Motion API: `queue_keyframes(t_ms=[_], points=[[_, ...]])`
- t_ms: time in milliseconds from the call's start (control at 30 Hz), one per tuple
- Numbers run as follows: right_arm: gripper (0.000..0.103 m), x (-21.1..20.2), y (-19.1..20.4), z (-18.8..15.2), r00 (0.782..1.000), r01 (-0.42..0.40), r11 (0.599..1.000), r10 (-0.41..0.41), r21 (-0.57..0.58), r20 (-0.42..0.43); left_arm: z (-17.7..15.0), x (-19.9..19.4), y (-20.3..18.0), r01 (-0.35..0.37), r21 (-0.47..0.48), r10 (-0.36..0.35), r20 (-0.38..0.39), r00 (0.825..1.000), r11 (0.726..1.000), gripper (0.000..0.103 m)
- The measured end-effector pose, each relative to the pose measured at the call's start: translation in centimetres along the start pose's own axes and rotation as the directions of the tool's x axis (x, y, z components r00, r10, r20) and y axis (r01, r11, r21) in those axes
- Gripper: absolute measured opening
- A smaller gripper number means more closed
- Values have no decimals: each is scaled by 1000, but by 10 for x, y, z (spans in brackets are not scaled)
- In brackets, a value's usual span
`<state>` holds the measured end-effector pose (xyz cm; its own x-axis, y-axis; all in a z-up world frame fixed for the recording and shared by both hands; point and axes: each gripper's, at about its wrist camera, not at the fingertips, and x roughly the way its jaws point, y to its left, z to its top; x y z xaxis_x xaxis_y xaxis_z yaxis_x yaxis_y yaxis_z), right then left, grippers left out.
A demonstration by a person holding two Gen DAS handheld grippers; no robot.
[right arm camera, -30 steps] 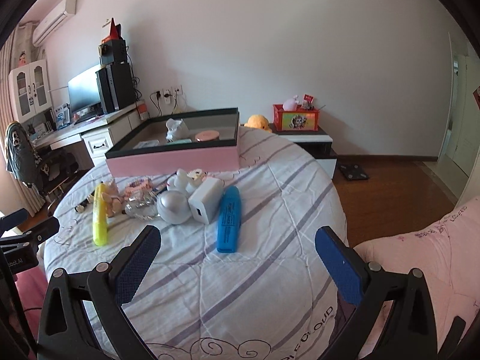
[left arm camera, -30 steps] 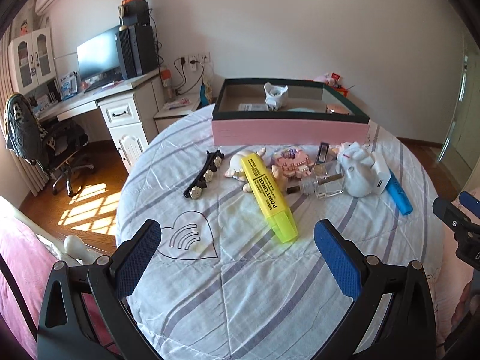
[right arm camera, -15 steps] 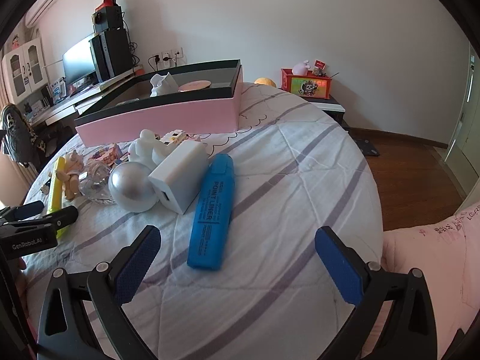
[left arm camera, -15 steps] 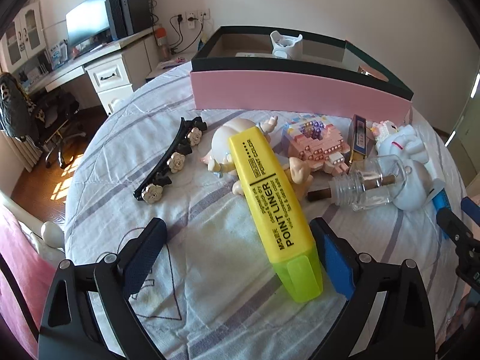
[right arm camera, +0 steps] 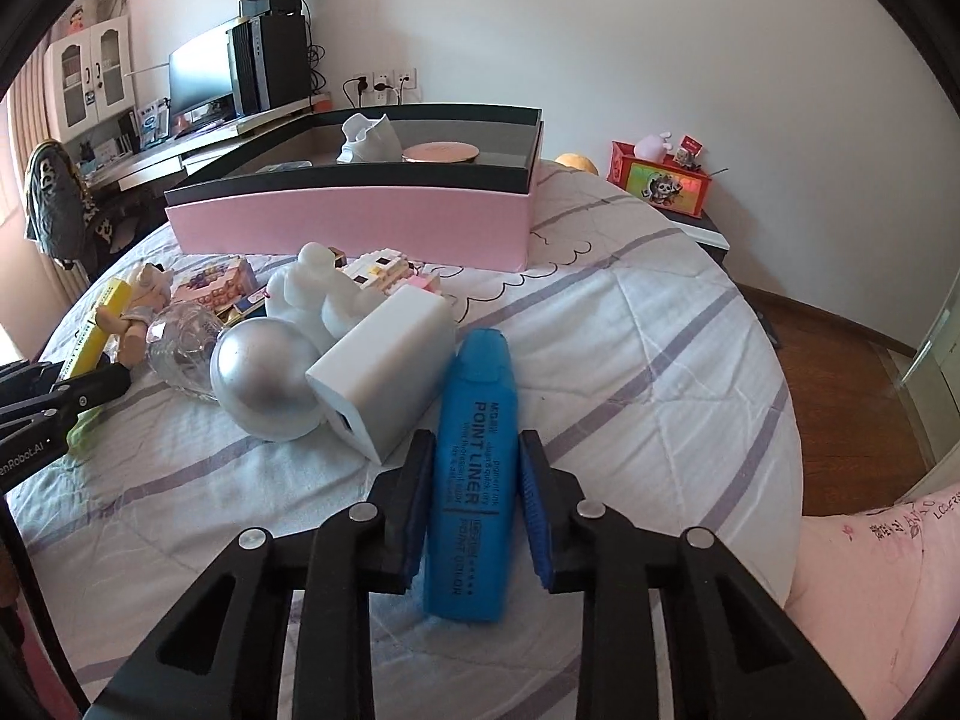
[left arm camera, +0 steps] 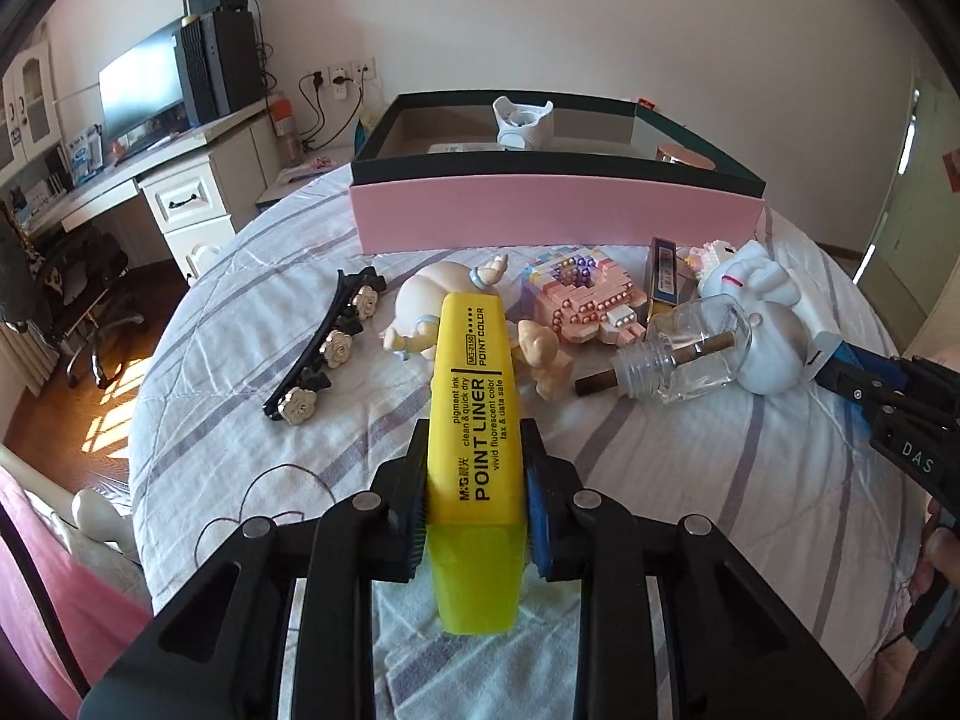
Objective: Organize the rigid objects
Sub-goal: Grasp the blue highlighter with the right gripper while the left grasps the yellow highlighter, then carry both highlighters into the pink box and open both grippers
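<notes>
Between the left gripper's (left arm camera: 474,474) just-closed pads sits the yellow highlighter (left arm camera: 477,450), clamped across its flat sides above the cap; the right gripper (right arm camera: 474,486), likewise just closed, pinches the blue highlighter (right arm camera: 474,468) mid-barrel. Both markers lie on the striped quilt (right arm camera: 630,372) before the pink box (right arm camera: 360,222). They look light, stiff and smooth-sided, so a slip seems possible.

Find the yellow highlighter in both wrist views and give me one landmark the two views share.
Left wrist view: the yellow highlighter runs up the lower centre, clamped between the left gripper pads.
Right wrist view: the same highlighter is a thin yellow strip at the far left edge, beside the doll figure.
Shared landmark: the pink box with the dark rim, behind the clutter in both.
</notes>
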<state>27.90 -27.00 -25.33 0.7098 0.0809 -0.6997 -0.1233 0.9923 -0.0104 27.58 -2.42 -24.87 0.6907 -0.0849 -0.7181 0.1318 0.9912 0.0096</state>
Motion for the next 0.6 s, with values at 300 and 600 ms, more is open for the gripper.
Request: queue_keyframes(t_ms=[300,600], points=[[27,-41,4,-7,991,-94,992,85,88,101,-1,-51,3,21,-15,-20,91,996,1000,26],[27,-129,45,15,939,-143,990,131,15,317,12,-131,-15,-3,21,-3,272,962,1000,26]])
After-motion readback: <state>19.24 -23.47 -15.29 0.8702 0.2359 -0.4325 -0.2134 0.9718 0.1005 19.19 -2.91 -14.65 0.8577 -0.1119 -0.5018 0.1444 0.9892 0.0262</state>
